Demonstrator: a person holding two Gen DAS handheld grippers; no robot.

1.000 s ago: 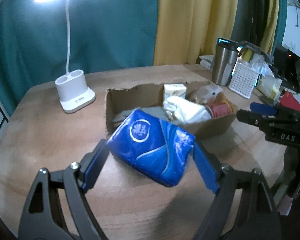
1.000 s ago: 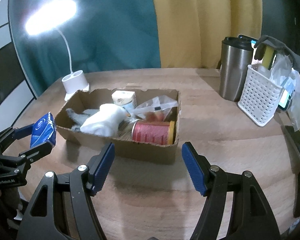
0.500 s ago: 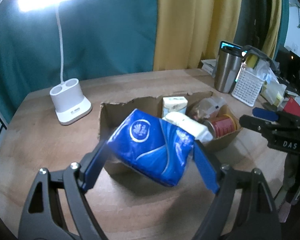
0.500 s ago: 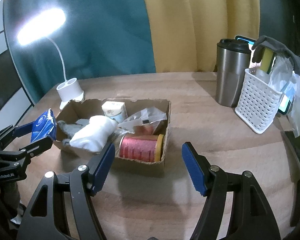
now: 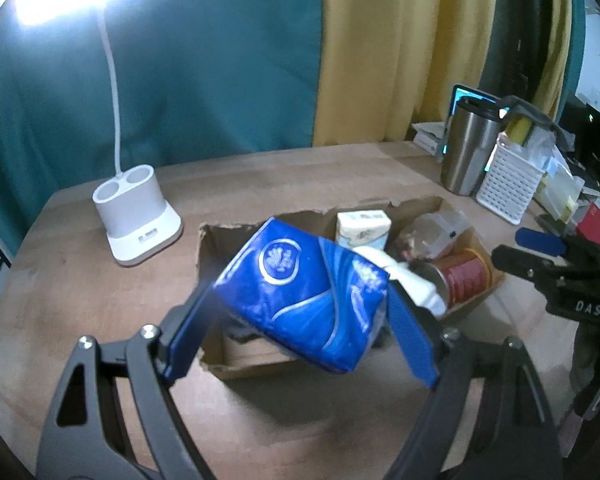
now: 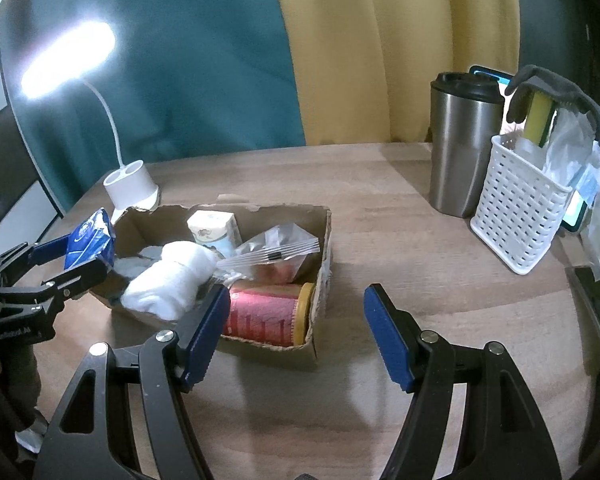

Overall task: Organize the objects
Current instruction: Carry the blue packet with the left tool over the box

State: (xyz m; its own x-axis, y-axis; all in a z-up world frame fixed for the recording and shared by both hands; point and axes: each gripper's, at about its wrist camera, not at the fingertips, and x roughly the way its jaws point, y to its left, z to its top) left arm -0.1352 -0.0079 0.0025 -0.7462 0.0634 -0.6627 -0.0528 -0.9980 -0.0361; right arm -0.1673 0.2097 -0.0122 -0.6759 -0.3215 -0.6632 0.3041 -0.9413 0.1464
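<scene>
Left gripper (image 5: 300, 320) is clamping a blue tissue pack (image 5: 304, 292) between its blue pads, holding it tilted in the air above the near-left end of the cardboard box (image 6: 320, 256).

Right gripper (image 6: 296, 332) is hanging with jaws apart and nothing between them, over bare wooden table (image 6: 400, 240) at the box's 5 o'clock corner.

Box is holding a red can (image 6: 264, 316) on its side, a white cloth bundle (image 6: 168, 276), a clear plastic bag (image 6: 272, 252) and a small carton (image 6: 214, 230).

Desk lamp base (image 5: 134, 220) is sitting at the box's 10 o'clock. Steel tumbler (image 6: 460, 148) and white slotted basket (image 6: 516, 208) are standing at 2 o'clock, touching or nearly so.
</scene>
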